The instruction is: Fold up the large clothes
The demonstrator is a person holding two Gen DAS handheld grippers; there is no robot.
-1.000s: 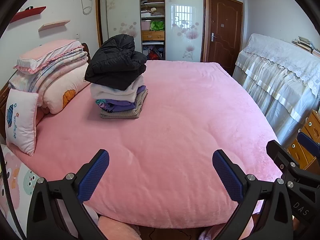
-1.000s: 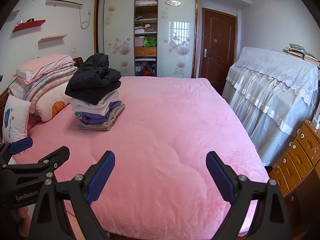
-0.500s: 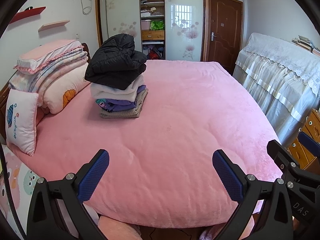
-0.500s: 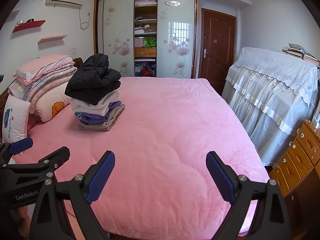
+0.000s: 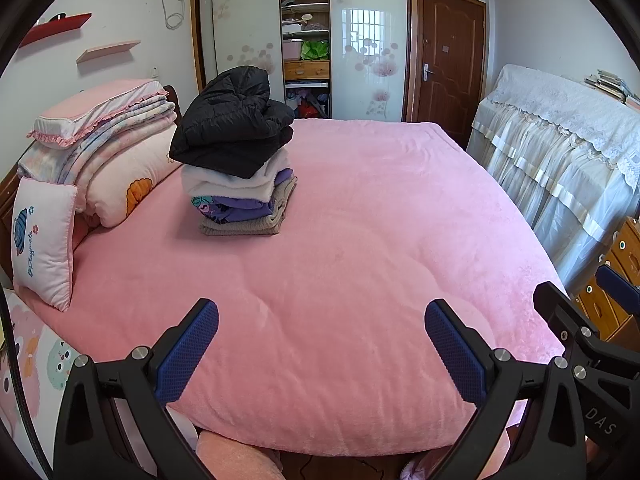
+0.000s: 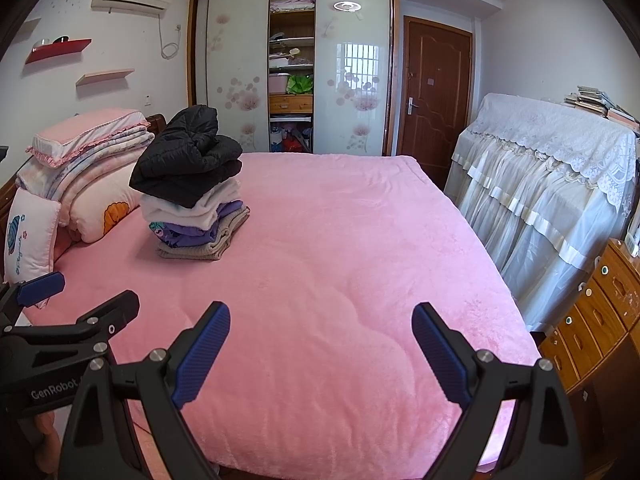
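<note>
Folded clothes stack [image 5: 236, 168] on pink bed [image 5: 360, 240], black jacket [image 5: 232, 136] topmost. My left gripper [image 5: 320, 344] and right gripper [image 6: 320, 344]: both spread wide, empty, seemingly above near bed edge.

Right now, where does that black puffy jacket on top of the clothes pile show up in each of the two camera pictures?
Left wrist view: the black jacket sits upper left of centre, topping the folded pile on the pink bed.
Right wrist view: the black jacket lies further left, at mid height, on the same pile.
Shared landmark: the brown door, right of the wardrobe.
</note>
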